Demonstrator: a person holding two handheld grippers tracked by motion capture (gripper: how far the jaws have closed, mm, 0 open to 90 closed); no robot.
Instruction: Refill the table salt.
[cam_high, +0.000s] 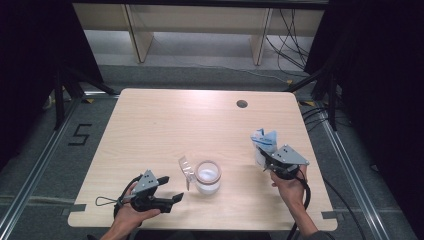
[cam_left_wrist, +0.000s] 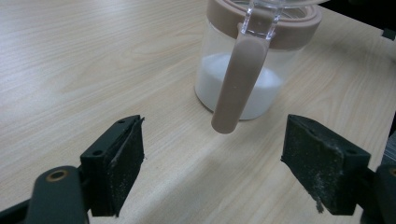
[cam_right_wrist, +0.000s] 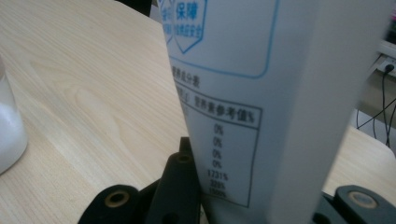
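A clear jar with a brown rim, its hinged lid flipped up, stands near the table's front middle and holds white powder. In the left gripper view the jar and its brown clasp stand just ahead of the jaws. My left gripper is open at the front left, pointing toward the jar, and nothing is between its pads. My right gripper is shut on a white and blue printed bag, held upright at the right. The bag stands close before the right gripper view's camera.
The light wooden table has a round cable hole near its far edge. Cables and wooden legs lie on the floor beyond it. Metal rails run along both sides.
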